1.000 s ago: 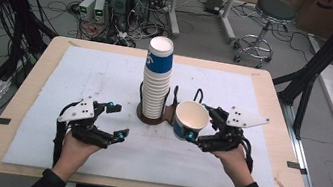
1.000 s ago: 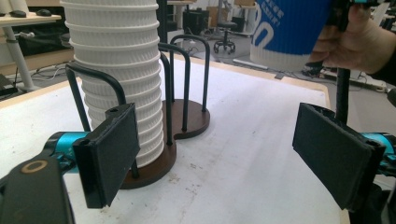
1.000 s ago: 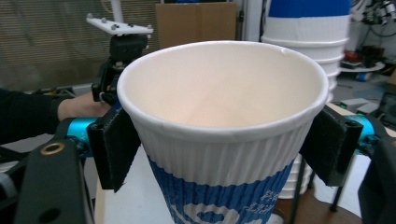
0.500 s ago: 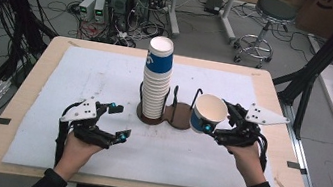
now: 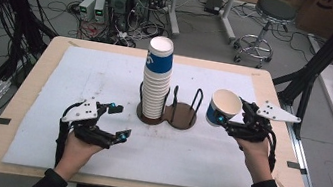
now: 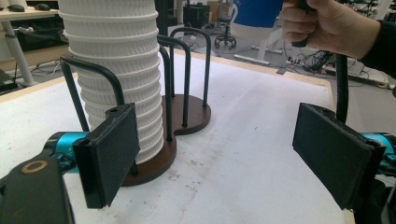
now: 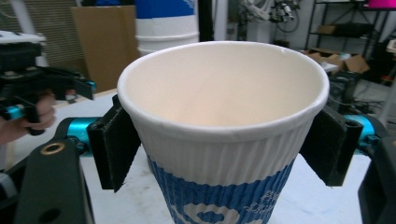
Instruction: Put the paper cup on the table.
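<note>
The surface (image 5: 26,101) is a pale wooden top with a white sheet (image 5: 79,85) spread over most of it. Near the middle of the sheet stands a dark brown holder (image 5: 183,119) with 2 round bases and black wire hoops. Its left base carries a tall stack of cups (image 5: 156,79), white and ribbed, with the topmost cup wrapped in blue. The right base is bare wood between its hoops.

The right tongs (image 5: 229,119) hang above the right part of the sheet, just to the right of the holder, held in the person's right hand (image 5: 254,150). They grip 1 single cup (image 5: 223,107), white inside and blue-banded outside, tilted with its mouth turned toward the camera and the stack. In the right gripper view the 2 black pads press on opposite sides of the cup's (image 7: 224,140) ribbed wall just under the rim, so the jaws stand about half apart around it.

The left tongs (image 5: 117,122) sit low over the front left of the sheet, well apart from the cup, pointing toward the holder. In the left gripper view their pads (image 6: 109,151) stand wide apart with nothing between them, the stack's (image 6: 116,70) lower half rising just beyond.
</note>
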The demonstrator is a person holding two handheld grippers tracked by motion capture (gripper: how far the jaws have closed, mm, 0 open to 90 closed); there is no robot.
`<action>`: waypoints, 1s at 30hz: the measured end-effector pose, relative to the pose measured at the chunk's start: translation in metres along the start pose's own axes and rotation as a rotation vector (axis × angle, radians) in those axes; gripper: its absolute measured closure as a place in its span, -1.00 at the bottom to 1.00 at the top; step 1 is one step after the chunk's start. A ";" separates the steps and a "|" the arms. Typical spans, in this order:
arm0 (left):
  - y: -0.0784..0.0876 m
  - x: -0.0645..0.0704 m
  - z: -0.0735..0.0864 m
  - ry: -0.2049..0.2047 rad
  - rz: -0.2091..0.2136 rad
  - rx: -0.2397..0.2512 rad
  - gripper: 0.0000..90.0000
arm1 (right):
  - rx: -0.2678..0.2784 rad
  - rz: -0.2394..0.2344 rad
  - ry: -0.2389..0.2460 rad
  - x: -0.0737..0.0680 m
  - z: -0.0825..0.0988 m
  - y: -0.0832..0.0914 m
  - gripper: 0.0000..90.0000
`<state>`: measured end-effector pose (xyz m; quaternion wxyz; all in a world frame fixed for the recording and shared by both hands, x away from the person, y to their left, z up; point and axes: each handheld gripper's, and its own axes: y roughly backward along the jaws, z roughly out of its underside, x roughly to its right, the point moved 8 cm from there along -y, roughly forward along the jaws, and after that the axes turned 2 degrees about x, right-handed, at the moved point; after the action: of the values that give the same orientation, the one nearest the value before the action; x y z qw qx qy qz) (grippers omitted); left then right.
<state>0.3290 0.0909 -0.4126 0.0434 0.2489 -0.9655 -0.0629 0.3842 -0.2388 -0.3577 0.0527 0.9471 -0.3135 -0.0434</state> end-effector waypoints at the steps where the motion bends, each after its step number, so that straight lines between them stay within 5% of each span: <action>1: 0.000 0.000 0.000 0.001 -0.005 0.000 -0.67 | -0.003 0.008 -0.007 0.002 0.000 0.001 -0.52; 12: 0.005 -0.009 0.002 0.025 -0.033 0.019 -0.67 | -0.018 0.098 -0.030 0.030 0.008 -0.001 -0.52; 30: 0.003 -0.012 0.006 0.074 -0.021 0.034 -0.67 | -0.065 0.319 -0.084 0.081 0.044 -0.003 -0.51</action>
<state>0.3375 0.0997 -0.4187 0.0744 0.2617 -0.9615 -0.0378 0.4458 -0.2884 -0.4056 0.0765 0.8805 -0.4602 -0.0841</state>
